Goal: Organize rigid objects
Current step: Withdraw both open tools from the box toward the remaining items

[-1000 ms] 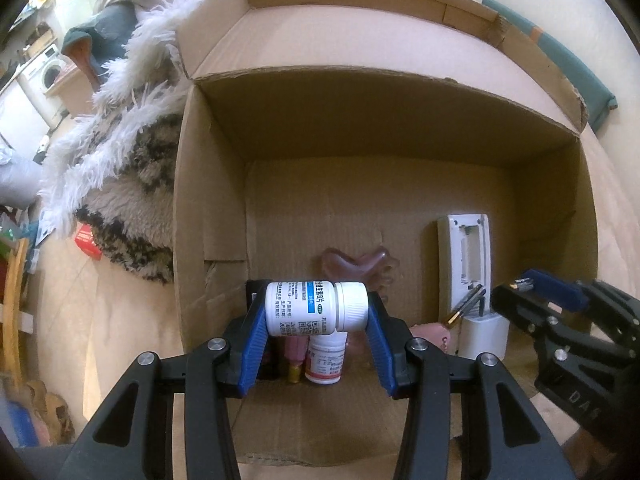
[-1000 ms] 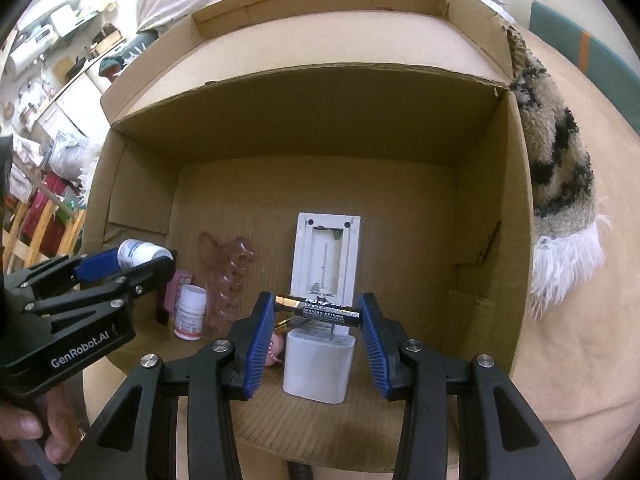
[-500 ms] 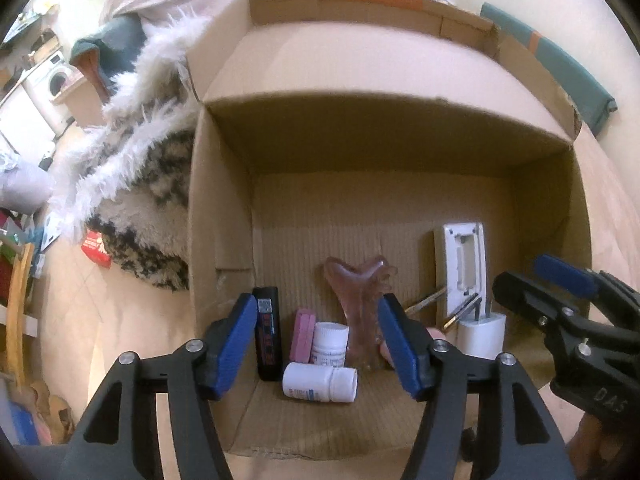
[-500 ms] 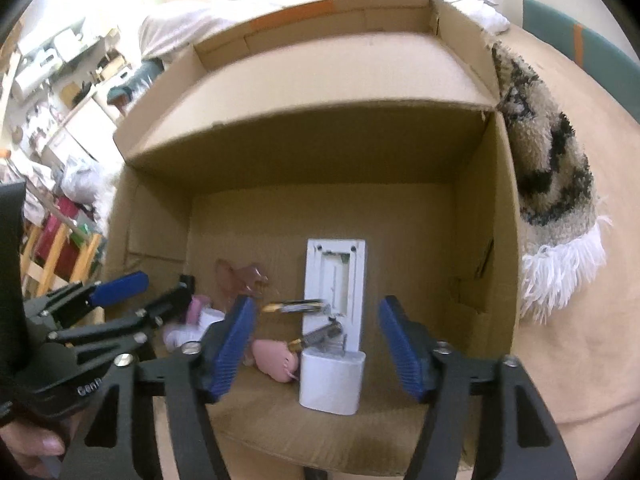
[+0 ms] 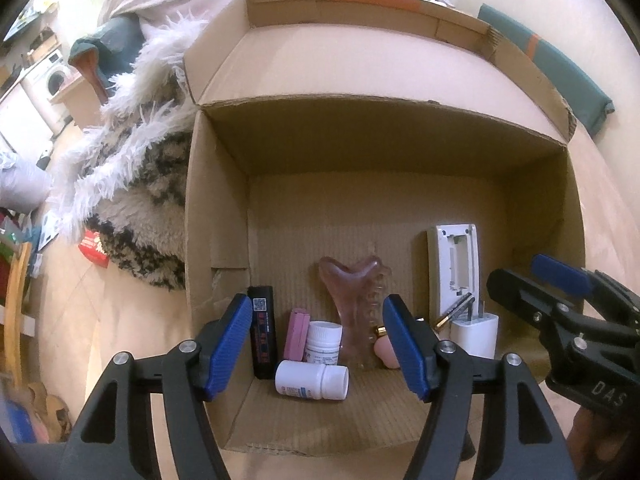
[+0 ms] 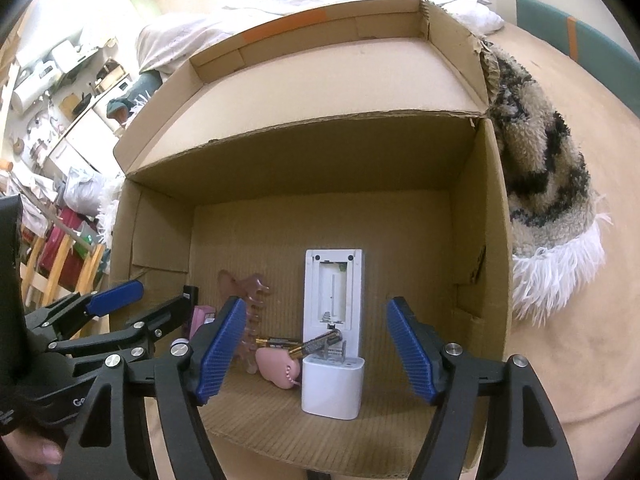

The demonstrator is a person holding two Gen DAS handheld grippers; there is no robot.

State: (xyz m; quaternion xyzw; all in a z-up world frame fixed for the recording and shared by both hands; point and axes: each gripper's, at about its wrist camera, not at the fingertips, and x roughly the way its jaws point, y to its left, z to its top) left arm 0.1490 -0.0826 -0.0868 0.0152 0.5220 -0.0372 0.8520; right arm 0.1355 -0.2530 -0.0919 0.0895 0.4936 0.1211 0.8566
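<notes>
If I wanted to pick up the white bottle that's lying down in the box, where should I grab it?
Probably around its middle. The white bottle lies on its side on the box floor, cap pointing right, so come from above with the fingers across its round body. The open left gripper already frames it. The standing bottle sits close behind, so stay toward the near side.

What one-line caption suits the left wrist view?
Open left tool above a white pill bottle lying in the cardboard box.
</notes>
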